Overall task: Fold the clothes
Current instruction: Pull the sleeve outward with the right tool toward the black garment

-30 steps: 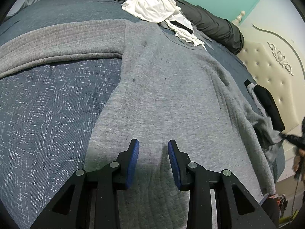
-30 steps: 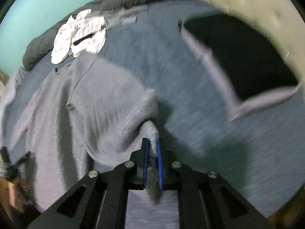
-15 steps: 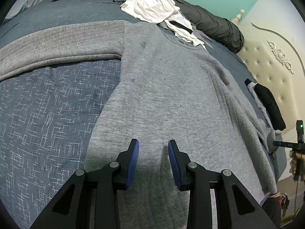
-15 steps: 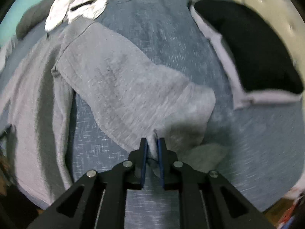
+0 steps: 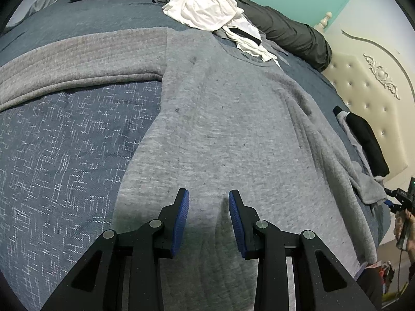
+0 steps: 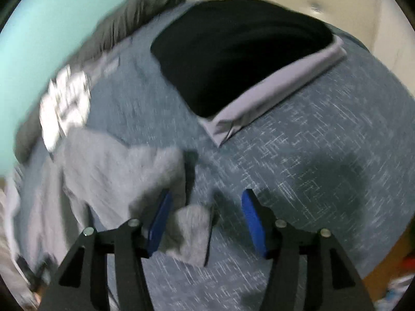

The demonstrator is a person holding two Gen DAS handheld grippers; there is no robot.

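While the grey sweatshirt [image 5: 233, 134] lies spread flat on the blue bedspread [image 5: 64, 155], the left gripper [image 5: 208, 217] hovers over its hem, fingers narrowly parted, gripping nothing; the right gripper [image 6: 206, 223] has just been opening — the sleeve cuff [image 6: 189, 230] sits loose between its jaws, beside a folded black garment [image 6: 233, 51].

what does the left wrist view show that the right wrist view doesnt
Only the left wrist view: the grey knit sweatshirt's whole body spread flat, its long sleeve stretched out, and the left gripper with jaws open above the hem.

Only the right wrist view: the right gripper, jaws just opened, with the grey cuff loose between them.

Both: blue patterned bedspread, crumpled white garment, folded black garment, tufted cream headboard.
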